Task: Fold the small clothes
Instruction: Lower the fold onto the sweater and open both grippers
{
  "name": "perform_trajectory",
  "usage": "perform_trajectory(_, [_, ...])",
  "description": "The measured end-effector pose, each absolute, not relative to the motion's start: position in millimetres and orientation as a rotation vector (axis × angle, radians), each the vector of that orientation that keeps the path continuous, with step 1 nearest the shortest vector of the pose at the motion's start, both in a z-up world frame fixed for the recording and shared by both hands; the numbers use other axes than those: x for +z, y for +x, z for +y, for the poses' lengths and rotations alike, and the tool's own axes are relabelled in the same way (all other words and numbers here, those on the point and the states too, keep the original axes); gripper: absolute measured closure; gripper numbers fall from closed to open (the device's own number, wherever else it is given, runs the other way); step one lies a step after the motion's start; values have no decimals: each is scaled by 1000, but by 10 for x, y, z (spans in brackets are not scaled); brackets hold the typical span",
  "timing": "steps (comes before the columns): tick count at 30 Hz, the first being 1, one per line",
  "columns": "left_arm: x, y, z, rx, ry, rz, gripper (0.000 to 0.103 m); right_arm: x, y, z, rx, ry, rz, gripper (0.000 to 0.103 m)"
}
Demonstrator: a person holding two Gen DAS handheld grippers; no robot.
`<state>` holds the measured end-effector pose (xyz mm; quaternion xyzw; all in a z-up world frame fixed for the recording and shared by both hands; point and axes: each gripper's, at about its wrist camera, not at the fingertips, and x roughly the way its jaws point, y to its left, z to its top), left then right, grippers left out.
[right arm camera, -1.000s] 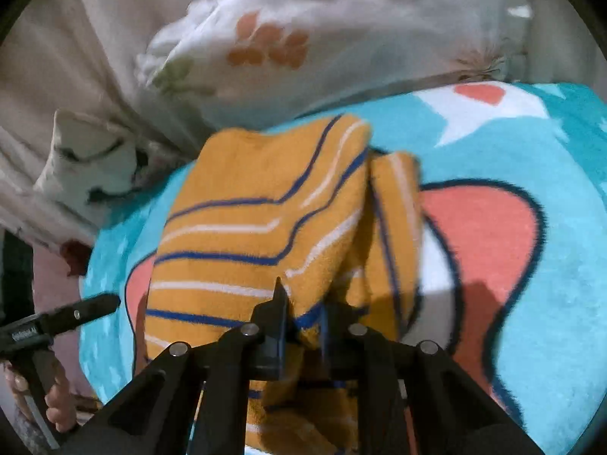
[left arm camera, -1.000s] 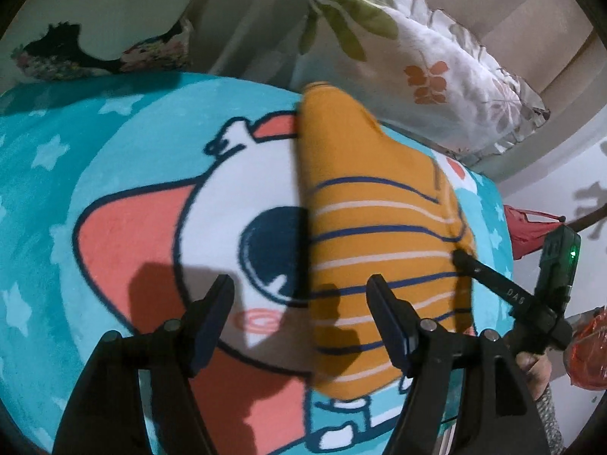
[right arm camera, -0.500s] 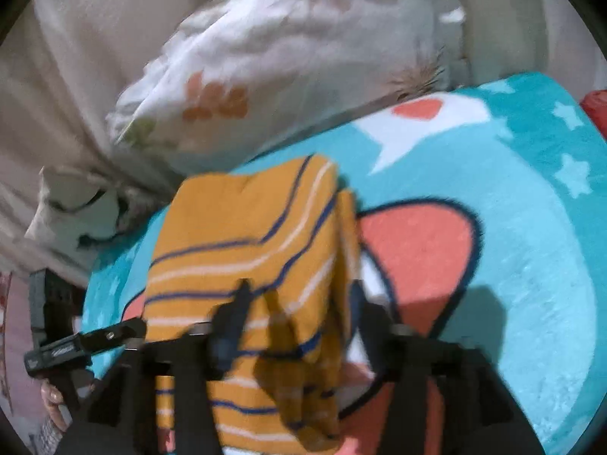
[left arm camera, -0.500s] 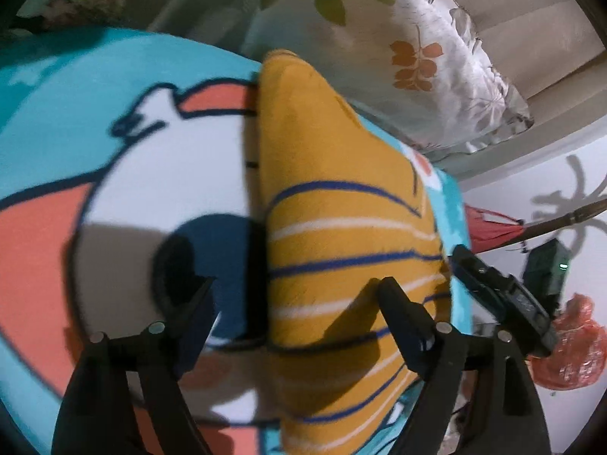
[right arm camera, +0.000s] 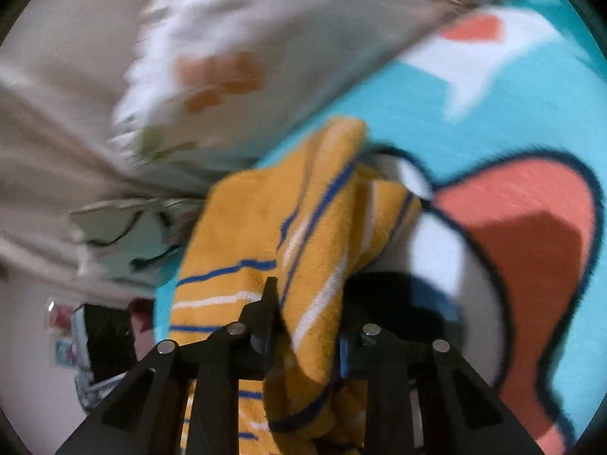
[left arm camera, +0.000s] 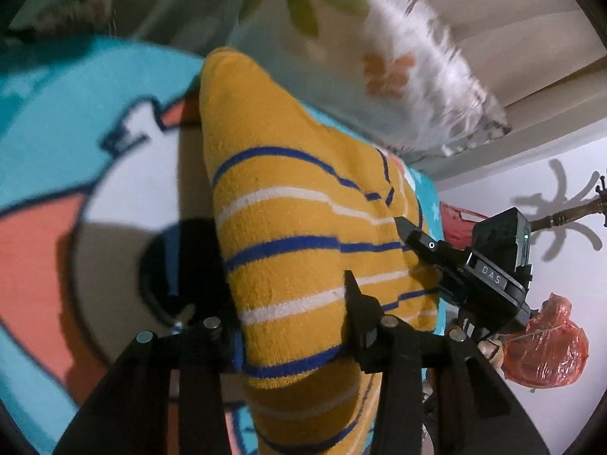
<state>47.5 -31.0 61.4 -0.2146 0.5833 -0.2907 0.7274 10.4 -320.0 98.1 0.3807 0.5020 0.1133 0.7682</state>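
An orange garment (left arm camera: 303, 250) with blue and white stripes lies folded on the cartoon-print blanket (left arm camera: 68, 159). My left gripper (left arm camera: 284, 314) has closed its fingers on the garment's near edge, with thick cloth bunched between them. My right gripper (right arm camera: 307, 322) grips the same garment (right arm camera: 265, 235) at its other side, cloth pinched between its fingers. The right gripper also shows in the left wrist view (left arm camera: 417, 235), touching the garment's right edge.
A white floral pillow (left arm camera: 379, 68) lies just behind the garment and shows blurred in the right wrist view (right arm camera: 227, 68). A red plastic bag (left arm camera: 546, 345) sits off the bed's right side. The blanket spreads to the left.
Both grippers were open around the garment half a second ago; both have now closed on its cloth. The left gripper moved in over the garment's edge. Both views blur from motion.
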Motion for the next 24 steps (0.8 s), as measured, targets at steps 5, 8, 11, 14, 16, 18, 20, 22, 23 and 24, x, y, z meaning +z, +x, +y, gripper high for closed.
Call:
perform_trajectory(5, [533, 418, -164, -473, -344, 1315, 46, 1028, 144, -2947, 280, 735, 1073, 75])
perform_trajectory(8, [302, 305, -77, -378, -247, 1356, 37, 679, 149, -2898, 159, 640, 1195, 68])
perform_trajectory(11, [319, 125, 72, -378, -272, 1333, 28, 602, 36, -3063, 127, 726, 1186, 58])
perform_trajectory(14, [305, -55, 195, -366, -260, 1330, 27, 784, -19, -3158, 81, 670, 1166, 58])
perform_trajectory(16, [278, -156, 250, -348, -254, 1332, 27, 1007, -28, -3161, 53, 635, 1121, 58])
perform_trajectory(18, [283, -243, 293, -343, -261, 1324, 27, 1248, -32, -3123, 73, 629, 1065, 62])
perform_trajectory(20, [327, -333, 314, -339, -265, 1302, 27, 1424, -21, -3025, 138, 641, 1030, 66])
perform_trajectory(22, [413, -411, 326, -328, -248, 1262, 27, 1474, 14, -2856, 220, 667, 1028, 67])
perform_trajectory(23, [475, -442, 323, -319, -229, 1235, 27, 1447, 28, -2799, 242, 673, 1040, 67])
perform_trajectory(24, [531, -469, 334, -308, -209, 1210, 27, 1384, 58, -2721, 245, 668, 1062, 67])
